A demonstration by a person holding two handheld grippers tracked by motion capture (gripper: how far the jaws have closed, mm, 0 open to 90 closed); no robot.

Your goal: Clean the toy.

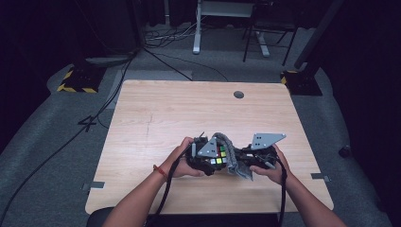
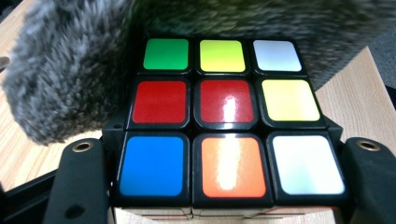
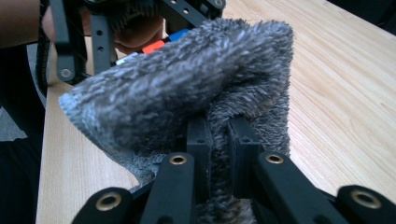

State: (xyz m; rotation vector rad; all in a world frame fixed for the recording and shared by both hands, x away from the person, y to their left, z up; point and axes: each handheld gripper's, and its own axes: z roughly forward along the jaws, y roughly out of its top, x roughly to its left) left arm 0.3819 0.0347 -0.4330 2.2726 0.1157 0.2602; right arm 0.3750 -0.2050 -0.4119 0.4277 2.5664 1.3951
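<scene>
A colour puzzle cube point(image 2: 224, 116) with black edges sits between the jaws of my left gripper point(image 2: 224, 186), which is shut on its two sides. In the high view the cube point(image 1: 218, 156) is held just above the wooden table point(image 1: 156, 113), near its front edge. A fluffy grey cloth point(image 3: 187, 88) is pinched between the pads of my right gripper point(image 3: 219, 149), which is shut on it. The cloth point(image 2: 70, 70) drapes over the far side of the cube and over its top edge. Both grippers point(image 1: 208, 158) point(image 1: 243, 161) face each other, close together.
A round dark grommet point(image 1: 239, 94) sits in the table's far right part. Beyond the table stand desk legs point(image 1: 197, 28) and cables on grey carpet. Yellow-black striped bases point(image 1: 75, 80) flank the far corners.
</scene>
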